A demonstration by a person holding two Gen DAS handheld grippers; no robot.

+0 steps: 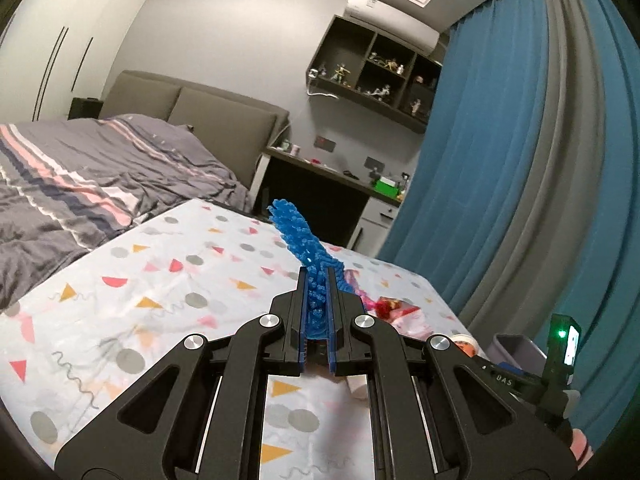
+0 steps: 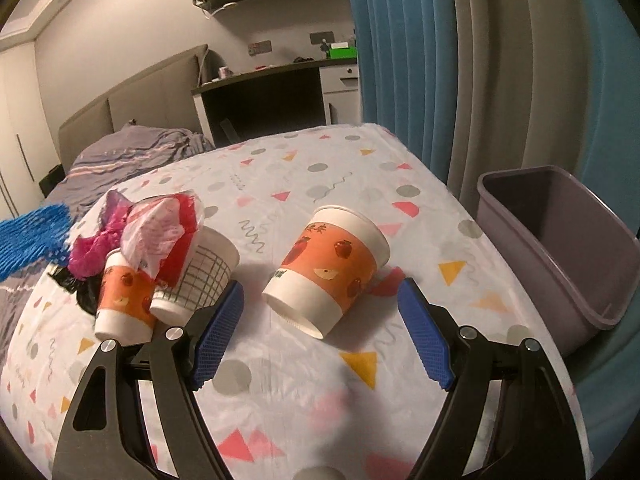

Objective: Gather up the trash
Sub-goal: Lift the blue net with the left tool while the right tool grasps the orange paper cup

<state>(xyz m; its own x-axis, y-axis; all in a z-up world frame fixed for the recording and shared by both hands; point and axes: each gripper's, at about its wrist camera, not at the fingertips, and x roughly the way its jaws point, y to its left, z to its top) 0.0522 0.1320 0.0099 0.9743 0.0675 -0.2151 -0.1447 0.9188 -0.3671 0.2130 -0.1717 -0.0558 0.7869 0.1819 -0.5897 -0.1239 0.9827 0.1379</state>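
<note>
My left gripper (image 1: 318, 276) is shut on a strip of blue foam netting (image 1: 298, 236), which sticks up and forward above the patterned table; the same blue foam netting (image 2: 30, 238) shows at the left edge of the right wrist view. My right gripper (image 2: 320, 300) stands open just in front of an orange fruit-print paper cup (image 2: 326, 268) lying on its side, the cup between but apart from the blue pads (image 2: 218, 328). At left sit a smaller orange cup (image 2: 124, 300), a grid-print cup (image 2: 198, 280), a crumpled red-and-white plastic bag (image 2: 160, 228) and pink netting (image 2: 94, 248).
A grey-purple bin (image 2: 560, 248) stands open beside the table's right edge, in front of blue and grey curtains (image 2: 420, 60). A bed with a striped grey cover (image 1: 80, 184) lies left of the table. A desk (image 2: 272, 76) and wall shelf stand behind.
</note>
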